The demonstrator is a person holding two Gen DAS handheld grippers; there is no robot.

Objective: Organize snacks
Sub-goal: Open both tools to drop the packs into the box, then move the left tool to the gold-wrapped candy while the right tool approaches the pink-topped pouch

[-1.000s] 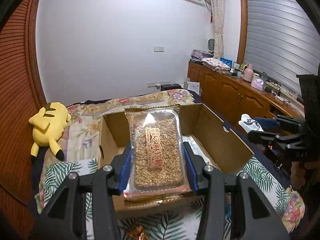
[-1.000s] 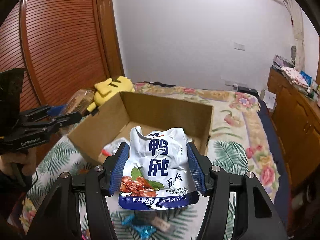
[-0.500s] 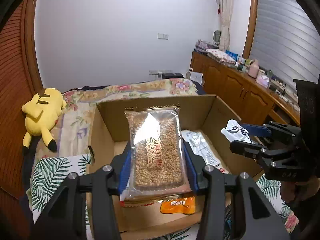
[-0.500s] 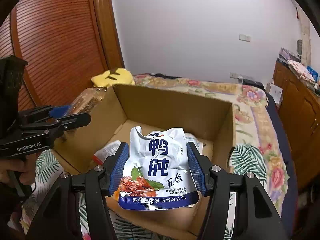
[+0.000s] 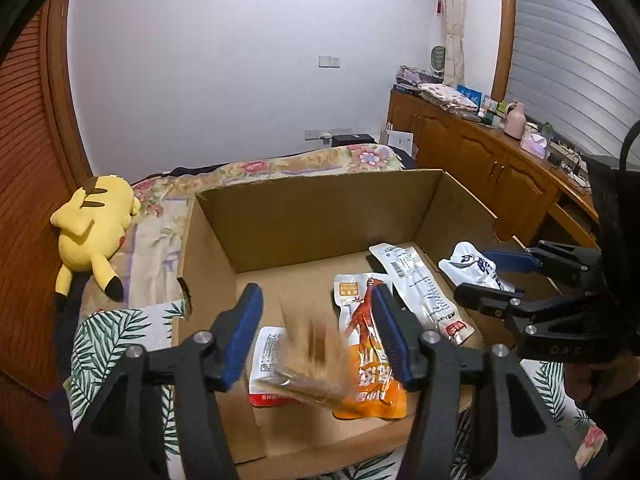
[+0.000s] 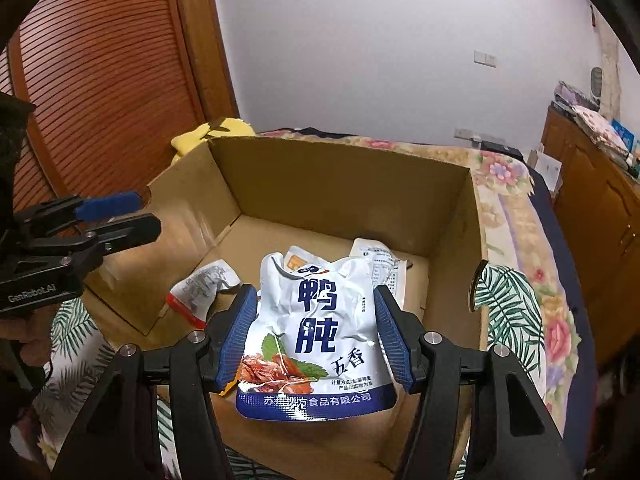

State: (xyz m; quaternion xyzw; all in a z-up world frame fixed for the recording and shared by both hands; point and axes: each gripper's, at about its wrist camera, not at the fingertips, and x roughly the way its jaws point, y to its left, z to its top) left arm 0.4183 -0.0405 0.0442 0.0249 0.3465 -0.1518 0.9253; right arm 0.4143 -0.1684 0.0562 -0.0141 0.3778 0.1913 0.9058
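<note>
An open cardboard box lies on the bed. My left gripper hangs over its near left part with its jaws opening. The clear pack of puffed grain is a blur between and below the blue pads, free of them and dropping into the box. On the box floor lie an orange pouch, a white pack with a red edge and a long white packet. My right gripper is shut on a white and blue pouch, held above the box.
A yellow plush toy lies on the bed left of the box. A wooden cabinet with clutter on top runs along the right wall. A slatted wooden door is at the left. A leaf-print cover lies under the box.
Both grippers came forward and down over the box. The left jaws spread and let the grain pack go; it is falling. The right gripper keeps hold of its pouch.
</note>
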